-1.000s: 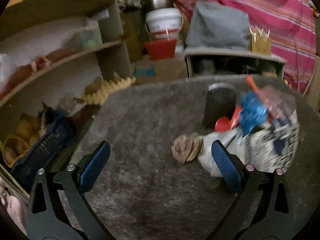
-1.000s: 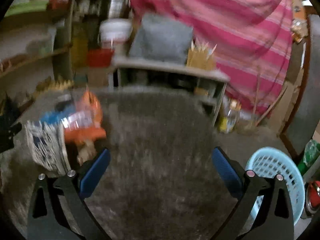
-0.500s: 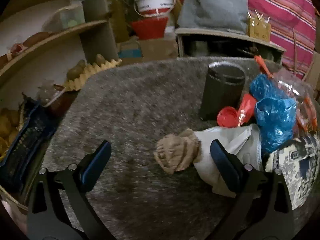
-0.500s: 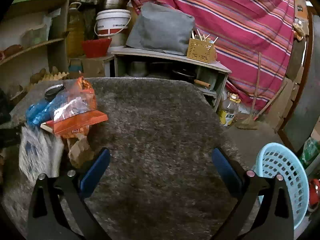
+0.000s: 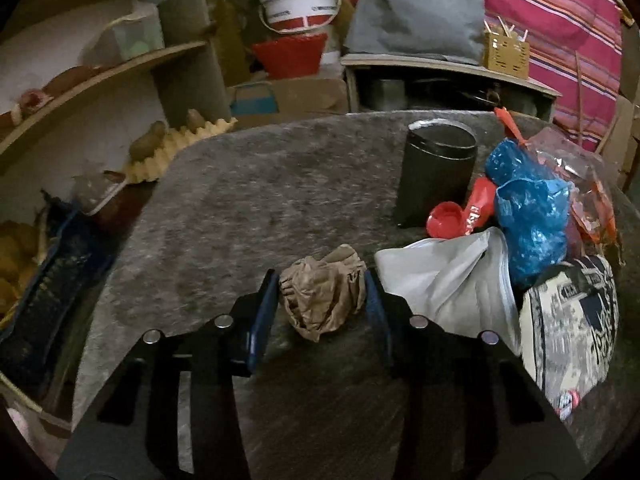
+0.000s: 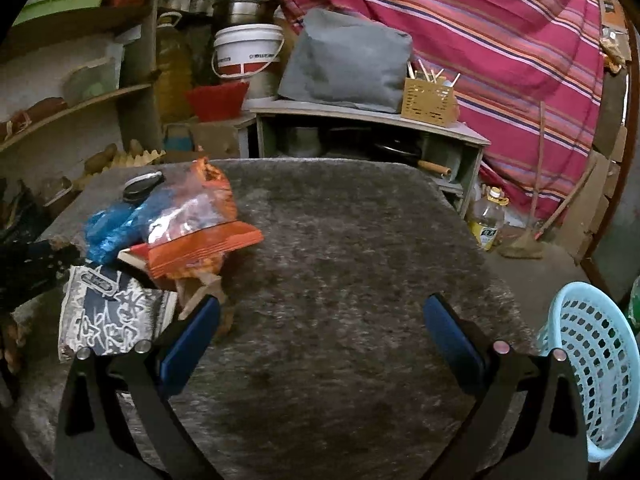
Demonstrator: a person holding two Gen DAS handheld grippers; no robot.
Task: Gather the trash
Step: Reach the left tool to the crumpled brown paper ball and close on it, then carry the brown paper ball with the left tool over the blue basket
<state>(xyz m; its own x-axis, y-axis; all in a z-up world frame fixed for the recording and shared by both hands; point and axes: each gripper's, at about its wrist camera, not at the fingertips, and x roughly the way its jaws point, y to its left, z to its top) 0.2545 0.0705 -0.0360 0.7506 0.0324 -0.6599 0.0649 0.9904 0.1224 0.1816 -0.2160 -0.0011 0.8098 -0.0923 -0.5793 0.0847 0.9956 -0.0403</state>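
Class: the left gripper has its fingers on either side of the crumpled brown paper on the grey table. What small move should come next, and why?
Probably finish the squeeze, then lift. The left gripper is closing, its blue pads flanking the crumpled brown paper, which lies on the table beside the white bag. A firm grip should come before raising it towards the light blue basket.

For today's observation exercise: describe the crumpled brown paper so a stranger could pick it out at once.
Start at the grey table, then find the trash heap near the black cylinder. The crumpled brown paper lies at the heap's edge, beside the white bag, between the closing left gripper. It alone is dull brown and wadded.
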